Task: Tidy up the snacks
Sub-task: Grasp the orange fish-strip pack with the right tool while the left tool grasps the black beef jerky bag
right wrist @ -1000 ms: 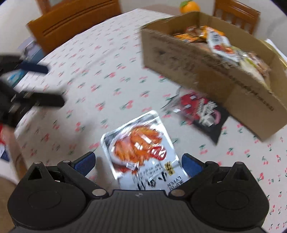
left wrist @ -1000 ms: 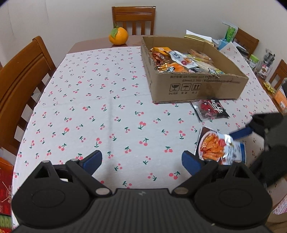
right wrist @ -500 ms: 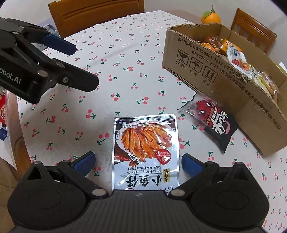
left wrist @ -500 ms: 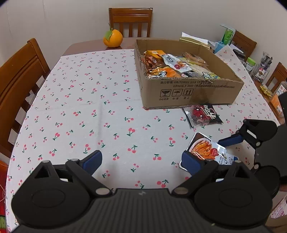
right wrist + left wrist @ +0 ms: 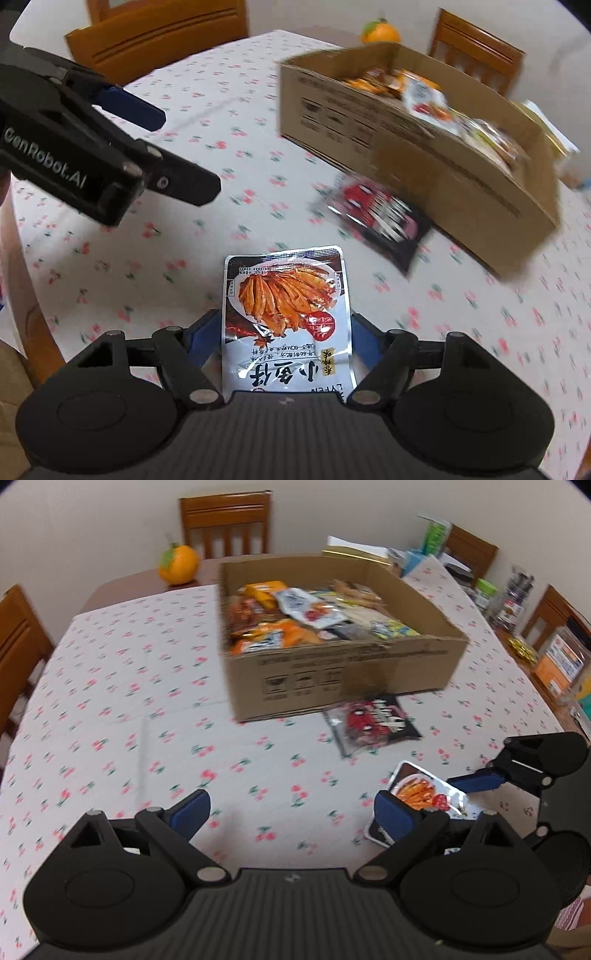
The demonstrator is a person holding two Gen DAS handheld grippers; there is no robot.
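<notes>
Cherry-print tablecloth [image 5: 155, 258] — fish snack packet [image 5: 286, 306] between right tool [image 5: 286, 332] closing jaws.

The left hand-held gripper [image 5: 177, 147] carries white lettering on its black side that reads "GenRobot.AI". The silver fish-snack pouch [image 5: 288, 317] bears large black Chinese characters, seen upside down, reading "小鱼仔", with smaller lines beneath too fine to read. The cardboard box [image 5: 343, 675] shows three printed handling symbols and a line of print above them, too blurred to read.
</notes>
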